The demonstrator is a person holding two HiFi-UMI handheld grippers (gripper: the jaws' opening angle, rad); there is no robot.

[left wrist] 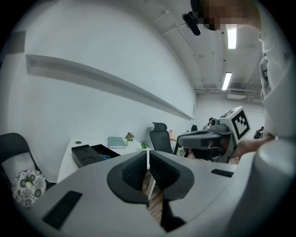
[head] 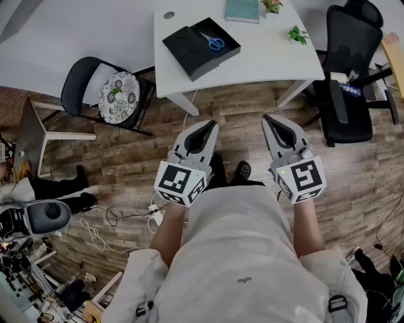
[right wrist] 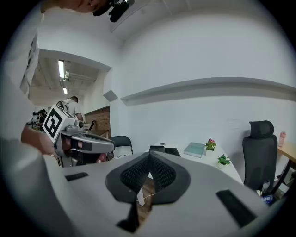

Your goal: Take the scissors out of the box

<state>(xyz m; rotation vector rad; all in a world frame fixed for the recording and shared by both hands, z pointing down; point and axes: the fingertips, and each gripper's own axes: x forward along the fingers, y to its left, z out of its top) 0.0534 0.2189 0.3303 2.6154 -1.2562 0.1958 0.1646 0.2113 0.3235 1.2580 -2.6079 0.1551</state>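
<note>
Blue-handled scissors (head: 215,43) lie inside an open black box (head: 189,47) on the white table (head: 265,60), far ahead of both grippers. The box (left wrist: 85,154) also shows small in the left gripper view, with a blue speck of the scissors (left wrist: 106,157) in it. My left gripper (head: 209,125) is held over the wooden floor, close to my body, its jaws shut with nothing between them. Level with it, my right gripper (head: 267,118) is also shut and empty. In their own views, the left gripper (left wrist: 148,155) and right gripper (right wrist: 149,155) both point towards the table.
A black chair with a patterned cushion (head: 118,94) stands left of the table, and a black office chair (head: 349,69) to its right. A teal book (head: 242,9) and small potted plants (head: 297,34) sit on the table's far side. Cables (head: 95,232) lie on the floor at left.
</note>
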